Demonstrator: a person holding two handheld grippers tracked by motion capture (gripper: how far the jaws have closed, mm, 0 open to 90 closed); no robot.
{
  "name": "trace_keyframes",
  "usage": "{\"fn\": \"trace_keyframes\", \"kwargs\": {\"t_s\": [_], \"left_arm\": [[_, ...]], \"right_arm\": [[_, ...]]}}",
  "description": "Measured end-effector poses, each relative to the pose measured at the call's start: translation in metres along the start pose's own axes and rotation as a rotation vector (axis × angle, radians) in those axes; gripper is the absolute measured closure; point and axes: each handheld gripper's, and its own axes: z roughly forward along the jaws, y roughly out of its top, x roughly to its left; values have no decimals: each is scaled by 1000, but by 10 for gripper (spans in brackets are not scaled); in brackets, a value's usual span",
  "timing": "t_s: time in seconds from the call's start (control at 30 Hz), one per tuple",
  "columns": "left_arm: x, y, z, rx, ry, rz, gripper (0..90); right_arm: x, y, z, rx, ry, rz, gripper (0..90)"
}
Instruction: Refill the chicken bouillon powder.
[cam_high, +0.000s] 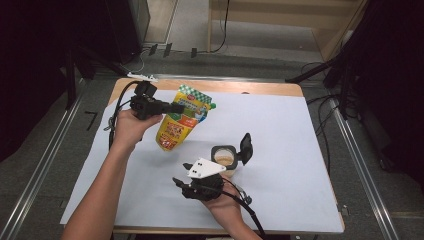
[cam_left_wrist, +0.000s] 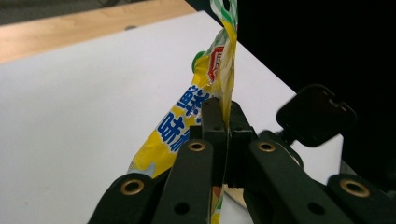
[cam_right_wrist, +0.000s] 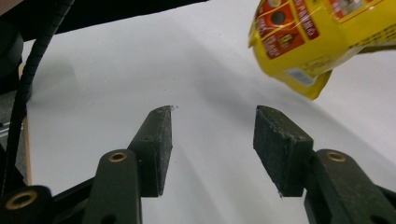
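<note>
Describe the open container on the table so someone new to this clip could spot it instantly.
Start at the white sheet covering the table, then look near its front middle, just beyond the right gripper. There stands a small round container with tan contents. Unlike the yellow pouch held by the left gripper, its black flip lid stands open.

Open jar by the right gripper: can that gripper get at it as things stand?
Probably yes. The right gripper is open and empty, low beside the jar, lid flipped back. But it points away from the jar, so it must turn first. The pouch, held up by the left gripper, isn't blocking.
</note>
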Motion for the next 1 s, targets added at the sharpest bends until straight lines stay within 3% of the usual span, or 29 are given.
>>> {"fn": "trace_keyframes", "kwargs": {"t_s": [0.1,0.27,0.33,0.73,0.87,1.0], "left_arm": [[7,-1,3,-7,-1,-3,900],[19,-9,8,25,11,-33,900],[22,-12,6,5,-8,-47,900],[25,-22,-11,1,-25,-34,888],[24,-26,-16,1,-40,-5,878],[22,-27,-18,3,-28,3,865]], "right_arm": [[0,-1,0,4,-8,4,482],[-1,-1,-2,-2,-18,2,485],[-2,-1,-2,-4,-18,3,486],[-2,0,-3,1,-11,1,485],[-2,0,-2,5,-6,3,486],[0,0,0,10,0,-10,486]]}}
